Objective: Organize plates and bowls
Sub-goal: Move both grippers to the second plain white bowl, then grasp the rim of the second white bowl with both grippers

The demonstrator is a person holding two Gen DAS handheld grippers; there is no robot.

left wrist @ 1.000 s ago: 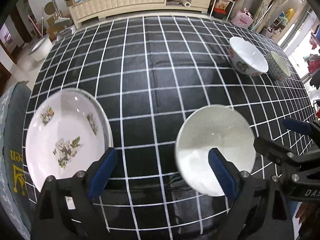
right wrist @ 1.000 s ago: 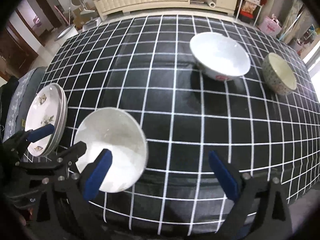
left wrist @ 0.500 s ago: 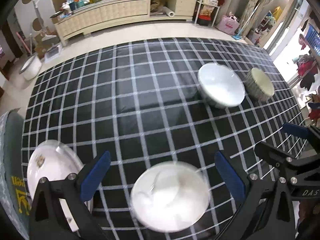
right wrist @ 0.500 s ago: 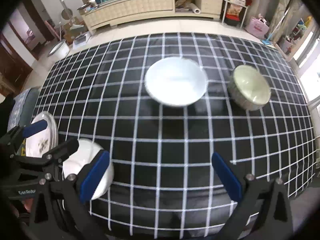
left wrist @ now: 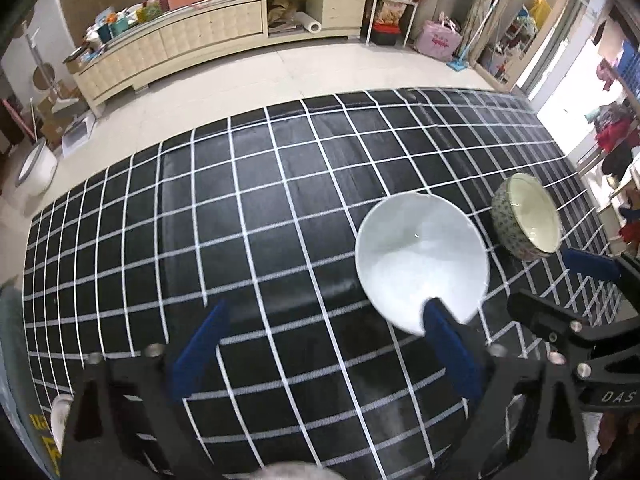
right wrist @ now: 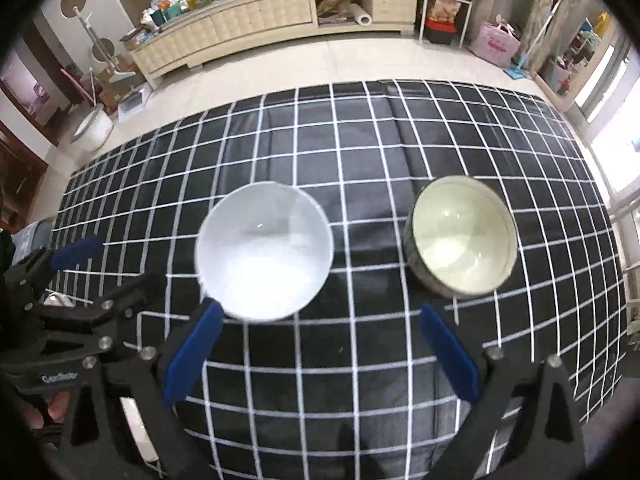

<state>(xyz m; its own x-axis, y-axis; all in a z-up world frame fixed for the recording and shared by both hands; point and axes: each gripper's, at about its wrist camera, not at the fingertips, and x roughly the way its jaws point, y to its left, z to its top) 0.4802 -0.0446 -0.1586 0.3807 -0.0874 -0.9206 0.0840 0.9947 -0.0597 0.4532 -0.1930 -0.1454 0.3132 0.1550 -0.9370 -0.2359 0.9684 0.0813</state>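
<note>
Right-wrist view shows the right gripper point(right wrist: 320, 356) with jaws closing on nothing, above the checked tablecloth point(right wrist: 360, 160); just beyond its fingertips stand the white bowl point(right wrist: 264, 256) and, near it but apart, the patterned bowl point(right wrist: 460, 236), both empty. Left gripper point(left wrist: 324, 348) likewise grasps nothing, jaws closing. They look like glazed ceramic: stiff, slick, breakable, best pinched across the rim wall.

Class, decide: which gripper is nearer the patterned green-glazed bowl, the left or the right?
Right. The right gripper has the patterned bowl just beyond its right finger; the left gripper sits past the white bowl. Both empty, jaws closing.
</note>
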